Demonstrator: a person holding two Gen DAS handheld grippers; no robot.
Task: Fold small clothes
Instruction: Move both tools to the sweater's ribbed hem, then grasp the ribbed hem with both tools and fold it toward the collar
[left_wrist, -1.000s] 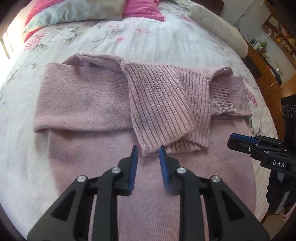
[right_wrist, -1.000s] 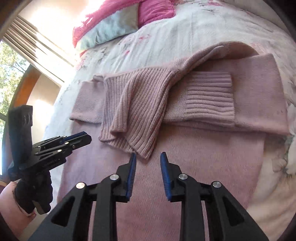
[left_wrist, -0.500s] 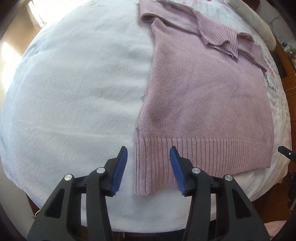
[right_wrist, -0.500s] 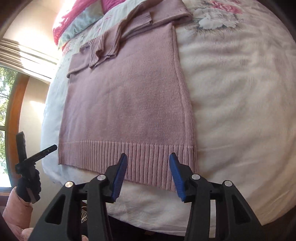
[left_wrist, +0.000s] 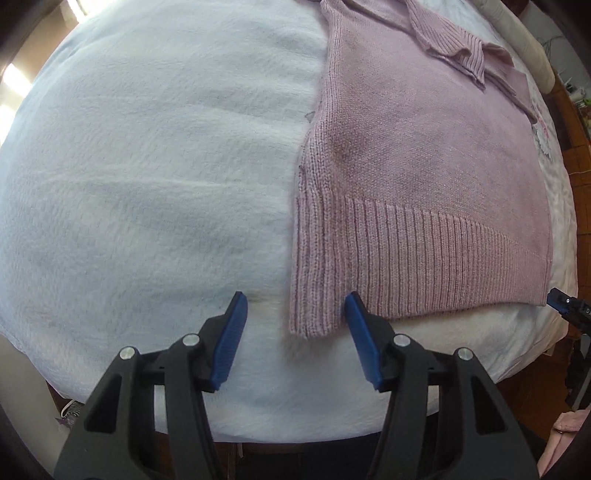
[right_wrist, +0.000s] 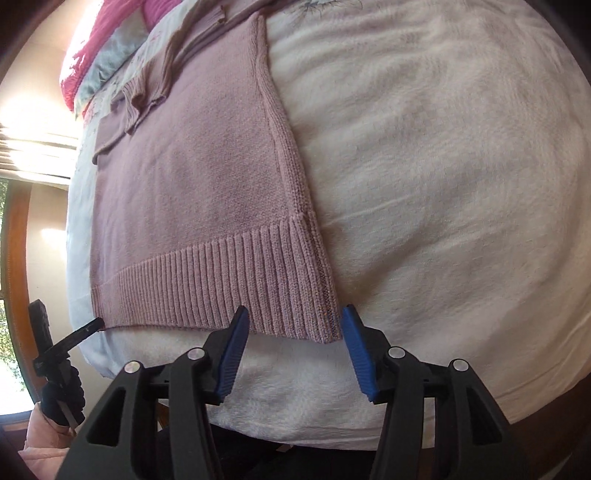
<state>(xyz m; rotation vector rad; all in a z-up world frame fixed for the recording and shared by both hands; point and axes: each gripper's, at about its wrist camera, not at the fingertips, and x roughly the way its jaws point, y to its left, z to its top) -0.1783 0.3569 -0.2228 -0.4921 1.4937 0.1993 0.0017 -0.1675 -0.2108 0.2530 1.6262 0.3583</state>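
A pale pink knit sweater (left_wrist: 424, 155) lies flat on the bed, its sleeves folded across the chest at the far end and its ribbed hem (left_wrist: 406, 258) toward me. My left gripper (left_wrist: 295, 317) is open, its blue pads straddling the hem's left corner (left_wrist: 310, 317). In the right wrist view the same sweater (right_wrist: 199, 177) fills the left half. My right gripper (right_wrist: 293, 325) is open too, its pads on either side of the hem's right corner (right_wrist: 317, 317). Neither gripper holds cloth.
A white fleecy blanket (left_wrist: 147, 184) covers the bed, whose near edge drops just behind both grippers. Pink and pale blue pillows (right_wrist: 107, 48) lie at the head. A long cream bolster (left_wrist: 517, 40) and wooden furniture (left_wrist: 576, 122) stand at the right. A window (right_wrist: 11, 295) is at the left.
Both grippers have drawn back from the folded sleeves to the hem at the bed's near edge, opened wider, and closed in on the two hem corners.
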